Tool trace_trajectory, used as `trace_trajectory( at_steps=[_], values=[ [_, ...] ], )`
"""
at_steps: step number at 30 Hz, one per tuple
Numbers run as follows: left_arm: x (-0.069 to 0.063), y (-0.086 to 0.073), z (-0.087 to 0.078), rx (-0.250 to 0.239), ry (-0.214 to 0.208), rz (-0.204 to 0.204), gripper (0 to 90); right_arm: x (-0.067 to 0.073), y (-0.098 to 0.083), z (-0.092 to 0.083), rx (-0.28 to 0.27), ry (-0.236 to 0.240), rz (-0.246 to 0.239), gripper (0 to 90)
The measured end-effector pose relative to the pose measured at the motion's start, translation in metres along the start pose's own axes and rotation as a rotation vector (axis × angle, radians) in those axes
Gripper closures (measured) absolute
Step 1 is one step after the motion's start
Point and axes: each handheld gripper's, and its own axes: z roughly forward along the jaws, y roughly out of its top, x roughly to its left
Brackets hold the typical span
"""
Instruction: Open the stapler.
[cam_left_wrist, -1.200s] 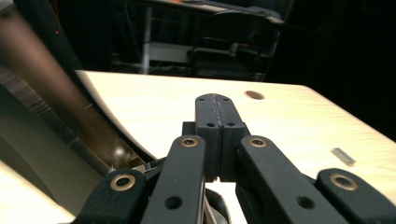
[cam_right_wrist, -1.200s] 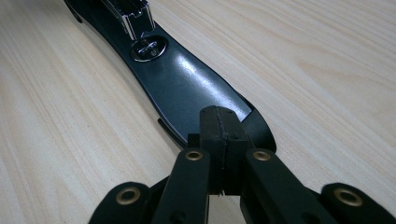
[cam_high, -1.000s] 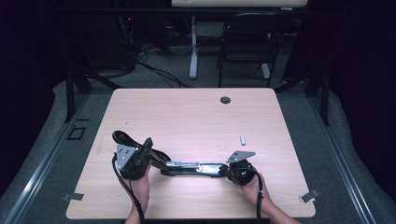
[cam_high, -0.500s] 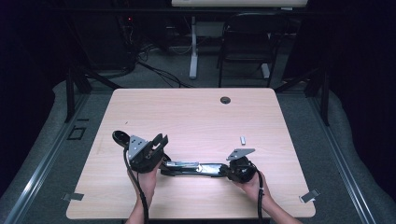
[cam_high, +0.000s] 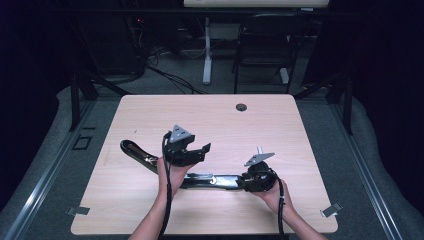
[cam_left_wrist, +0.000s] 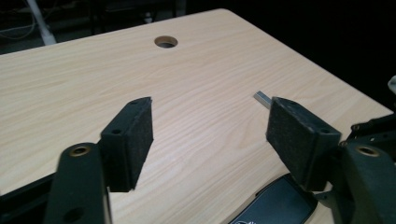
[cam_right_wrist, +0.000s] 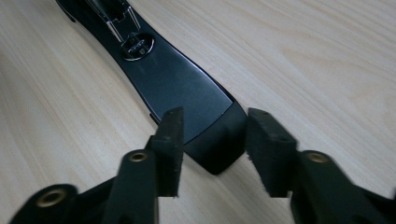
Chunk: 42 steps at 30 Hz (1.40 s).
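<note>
Between right gripper (cam_right_wrist: 212, 154) pads: black tool (cam_right_wrist: 182, 88) end, unpinched.

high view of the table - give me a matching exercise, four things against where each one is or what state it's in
Things:
1. left gripper
2. right gripper
3. round hole
4. long black tool

Places or states:
A. set in the table top near its far edge
B. lying flat on the table
C. lifted above the table, jaws apart with nothing between them
D. low at the near end of the tool, jaws either side of its tip

Pairs: 1-C, 2-D, 3-A, 4-B
</note>
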Motion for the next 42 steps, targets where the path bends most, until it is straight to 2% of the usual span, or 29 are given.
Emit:
trace_trajectory(
  at_steps=[1,5,7,9,14,15,16,18,22,23,26,30,32,36,42],
  values=[
    [-0.001,0.005,0.004,0.024,-0.011,0.014,29.4,-0.002,0.000,-0.001,-0.006,-0.001,0.004,52.6],
    [0.000,0.023,0.016,0.099,-0.035,0.040,18.7,-0.010,0.001,-0.006,0.030,-0.020,0.033,35.9],
    [0.000,0.029,0.022,0.133,-0.035,0.060,17.6,-0.012,0.001,-0.007,0.041,-0.020,0.036,33.6],
    [0.002,0.032,0.025,0.158,-0.048,0.061,15.7,-0.015,0.001,-0.009,0.050,-0.023,0.036,28.3],
    [0.003,0.033,0.029,0.242,-0.084,0.076,10.8,-0.022,0.001,-0.013,0.073,-0.021,0.040,17.9],
    [0.002,0.031,0.029,0.254,-0.092,0.080,9.0,-0.023,0.000,-0.012,0.077,-0.020,0.051,15.0],
    [0.002,0.029,0.027,0.266,-0.101,0.091,8.2,-0.024,0.001,-0.013,0.099,-0.017,0.041,14.3],
    [-0.001,0.022,0.021,0.286,-0.110,0.108,6.7,-0.026,0.000,-0.013,0.106,-0.020,0.044,12.8],
    [-0.002,0.010,0.009,0.292,-0.133,0.114,2.7,-0.029,0.001,-0.014,0.109,-0.002,0.043,10.0],
    [-0.003,0.006,0.007,0.295,-0.134,0.120,1.9,-0.030,0.001,-0.015,0.121,-0.005,0.031,9.9],
    [-0.003,-0.002,0.000,0.314,-0.145,0.134,0.1,-0.029,0.002,-0.016,0.110,-0.001,0.025,9.4],
    [-0.005,-0.008,-0.012,0.305,-0.155,0.144,0.1,-0.031,0.003,-0.019,0.102,-0.002,0.008,8.0],
    [-0.006,-0.011,-0.017,0.314,-0.164,0.145,0.1,-0.031,0.004,-0.021,0.095,-0.020,-0.005,2.1],
    [-0.009,-0.018,-0.023,0.337,-0.181,0.156,0.0,-0.037,0.004,-0.024,0.105,-0.039,0.019,0.0],
    [-0.008,-0.028,-0.032,0.328,-0.180,0.154,0.0,-0.048,0.000,-0.030,0.118,-0.052,0.074,0.0]
  ],
)
